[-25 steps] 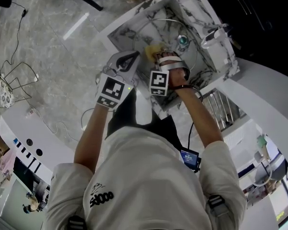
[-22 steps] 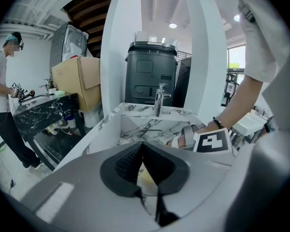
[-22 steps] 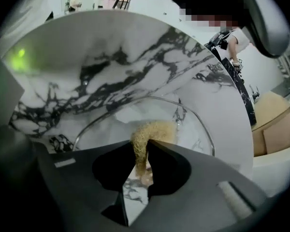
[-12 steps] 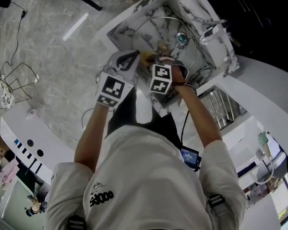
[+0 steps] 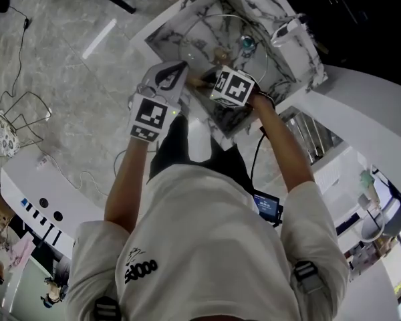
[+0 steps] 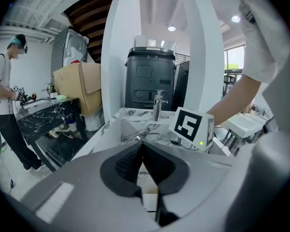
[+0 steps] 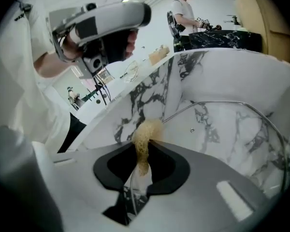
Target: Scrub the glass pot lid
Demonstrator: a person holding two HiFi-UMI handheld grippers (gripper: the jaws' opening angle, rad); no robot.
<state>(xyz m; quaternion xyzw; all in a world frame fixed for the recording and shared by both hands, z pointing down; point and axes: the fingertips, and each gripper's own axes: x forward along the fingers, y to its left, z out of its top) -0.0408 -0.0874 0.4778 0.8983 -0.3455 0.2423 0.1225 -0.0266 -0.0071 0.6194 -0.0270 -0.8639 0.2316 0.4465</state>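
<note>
Right tongs [image 7: 145, 149] pinch the scrubber [image 7: 146, 131]; left tongs [image 6: 142, 148] are closed, seemingly empty. I'd press firmly, circling over the lid [image 7: 232, 103] just ahead.

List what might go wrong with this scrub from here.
1. The right tool pinches only a thin strip of the yellow scrubber. Pressed hard on the glass lid, it may pull out.
2. The lid rests in the marble sink, and it is unclear whether the left tool, jaws together, grips its rim. It could slide or knock the wall.
</note>
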